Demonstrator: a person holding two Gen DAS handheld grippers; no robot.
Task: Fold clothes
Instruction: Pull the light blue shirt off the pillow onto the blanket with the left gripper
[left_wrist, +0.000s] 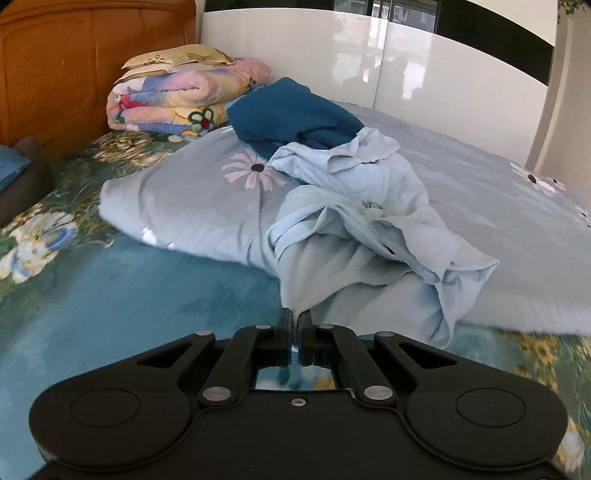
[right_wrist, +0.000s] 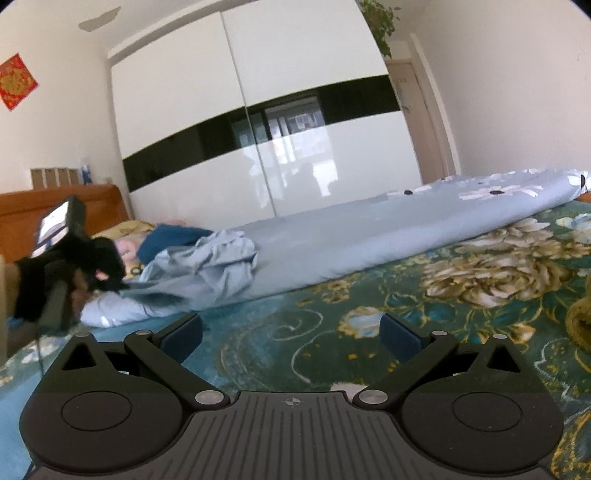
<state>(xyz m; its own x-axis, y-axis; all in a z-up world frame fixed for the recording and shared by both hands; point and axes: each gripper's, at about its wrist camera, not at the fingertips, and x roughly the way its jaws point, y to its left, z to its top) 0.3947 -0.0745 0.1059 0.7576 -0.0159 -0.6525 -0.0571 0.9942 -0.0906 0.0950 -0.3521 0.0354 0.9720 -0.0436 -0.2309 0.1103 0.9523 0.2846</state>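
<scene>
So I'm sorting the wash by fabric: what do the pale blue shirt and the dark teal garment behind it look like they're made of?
The shirt looks like thin woven cotton or a blend: matte, with many fine, sharp creases, and the left tongs pinch a hem flat. The teal garment looks thicker, perhaps knit or fleece: a soft, dull surface with broad rounded folds. Neither can be settled by sight.

Brown bundle (left_wrist: 26, 177) at far left runs off the frame edge; the dark blue garment (left_wrist: 291, 114) hides partly under the crumpled light blue shirt (left_wrist: 354, 206).
</scene>
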